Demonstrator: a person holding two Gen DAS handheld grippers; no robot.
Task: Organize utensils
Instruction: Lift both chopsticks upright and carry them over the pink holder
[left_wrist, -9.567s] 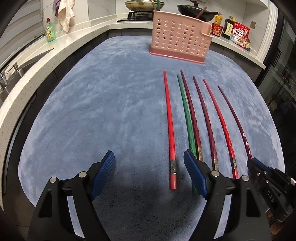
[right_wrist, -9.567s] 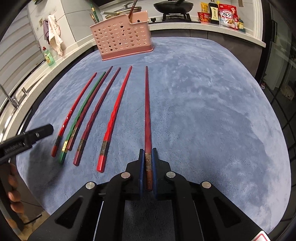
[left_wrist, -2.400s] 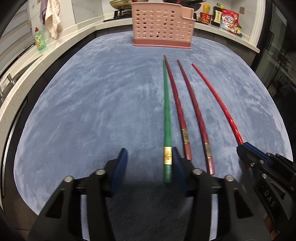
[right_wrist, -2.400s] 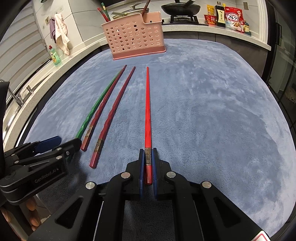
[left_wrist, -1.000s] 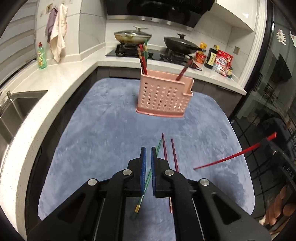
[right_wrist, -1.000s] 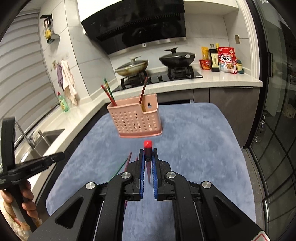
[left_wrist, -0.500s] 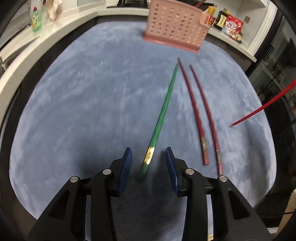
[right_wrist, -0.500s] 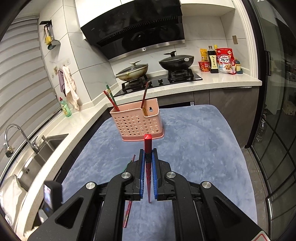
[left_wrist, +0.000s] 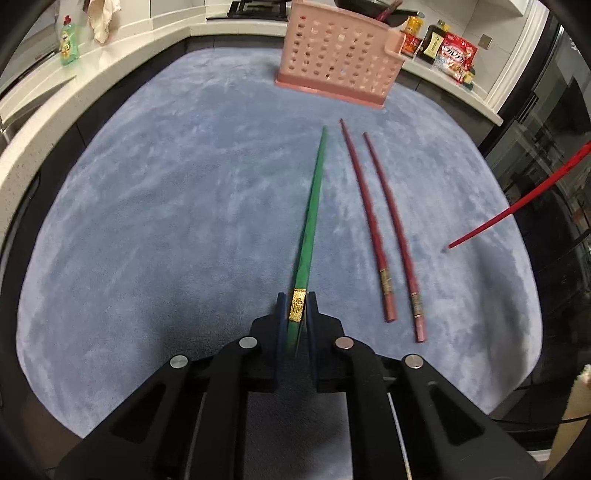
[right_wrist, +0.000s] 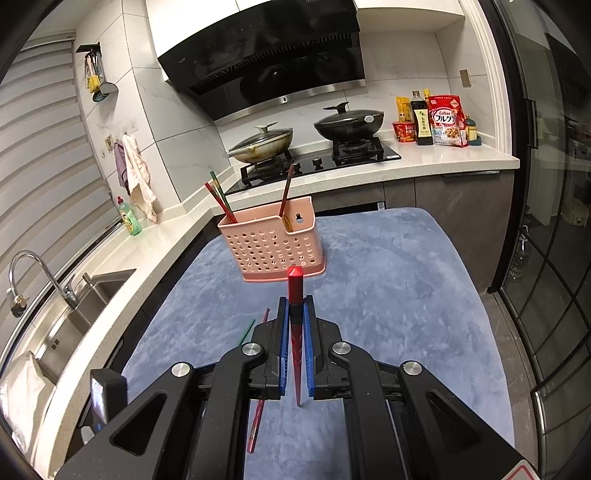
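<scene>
A green chopstick (left_wrist: 312, 206) lies on the blue mat (left_wrist: 166, 221), pointing at the pink perforated holder (left_wrist: 338, 70). My left gripper (left_wrist: 296, 310) is closing on its gold-banded near end, and both pads press it. Two dark red chopsticks (left_wrist: 364, 206) lie just right of it. My right gripper (right_wrist: 296, 314) hangs above the mat, shut on a bright red chopstick (right_wrist: 295, 291) that stands upright with its thick end up. That chopstick (left_wrist: 517, 206) also slants in at the right of the left wrist view. The holder (right_wrist: 273, 243) has several chopsticks (right_wrist: 221, 201) in it.
A white counter wraps the mat's left and far sides, with a sink (right_wrist: 74, 314), a green soap bottle (right_wrist: 129, 218), two lidded pans (right_wrist: 349, 123) on the stove and food packets (right_wrist: 447, 122). Glass doors stand at the right.
My left gripper dropped from high above the mat, opened around the green chopstick's end, then closed on it. My right gripper stays lifted with the red chopstick.
</scene>
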